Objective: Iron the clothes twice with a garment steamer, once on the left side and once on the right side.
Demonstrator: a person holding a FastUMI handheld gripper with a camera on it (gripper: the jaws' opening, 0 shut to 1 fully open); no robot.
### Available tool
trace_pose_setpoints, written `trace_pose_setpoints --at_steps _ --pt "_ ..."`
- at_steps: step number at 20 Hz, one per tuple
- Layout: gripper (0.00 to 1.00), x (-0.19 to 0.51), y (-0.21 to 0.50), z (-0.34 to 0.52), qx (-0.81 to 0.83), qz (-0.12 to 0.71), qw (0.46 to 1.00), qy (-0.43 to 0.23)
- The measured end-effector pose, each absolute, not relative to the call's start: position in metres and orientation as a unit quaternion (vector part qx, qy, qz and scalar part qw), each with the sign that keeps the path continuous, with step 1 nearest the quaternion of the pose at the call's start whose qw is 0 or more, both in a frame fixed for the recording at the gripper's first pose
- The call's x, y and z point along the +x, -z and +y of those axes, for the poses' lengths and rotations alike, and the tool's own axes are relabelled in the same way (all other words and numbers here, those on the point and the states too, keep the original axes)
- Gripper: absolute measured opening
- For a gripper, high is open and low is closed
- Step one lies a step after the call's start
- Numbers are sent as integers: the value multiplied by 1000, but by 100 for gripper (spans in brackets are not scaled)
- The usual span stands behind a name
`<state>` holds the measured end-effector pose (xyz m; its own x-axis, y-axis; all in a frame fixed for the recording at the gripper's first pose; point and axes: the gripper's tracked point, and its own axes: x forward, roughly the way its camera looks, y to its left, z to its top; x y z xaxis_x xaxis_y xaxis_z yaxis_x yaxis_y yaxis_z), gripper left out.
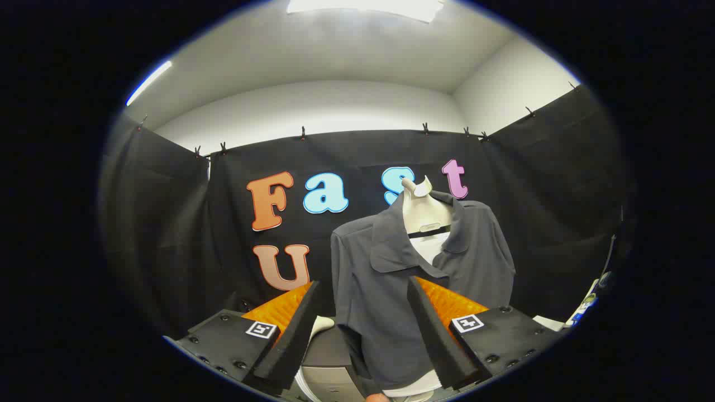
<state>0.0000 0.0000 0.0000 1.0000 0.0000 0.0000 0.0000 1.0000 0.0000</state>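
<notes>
At the near end, gripper (363,329): its two fingers stood wide apart, released, with nothing pressed between them; black foam pads (290,335) faced inward and orange backing showed behind each
Finger blocks: black, bolted, each carrying a small square marker (467,322)
Between the fingers, low: a white and grey object (327,349) lay just ahead, partly hidden by the left pad; whether it was the garment steamer could not be told
Just ahead, shirt (385,290): a dark grey collared shirt hung on a white mannequin torso (424,215), set between the fingers and leaning toward the right one; its hem reached down between them, apart from both pads
Collar: open, white mannequin neck showing above it
Far right: a white and blue item (586,304), too small to identify
Beyond: black cloth wall (167,223) clipped along its top, white ceiling with a light panel (363,6) above
</notes>
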Motion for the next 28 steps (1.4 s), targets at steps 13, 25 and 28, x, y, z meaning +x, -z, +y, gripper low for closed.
trace_pose_setpoints --at_steps 13,25,28 --pt "98 -62 -24 54 28 2 998 52" --pt "98 -3 9 116 11 89 996 -23" --pt "98 32 26 136 -4 121 992 -40"
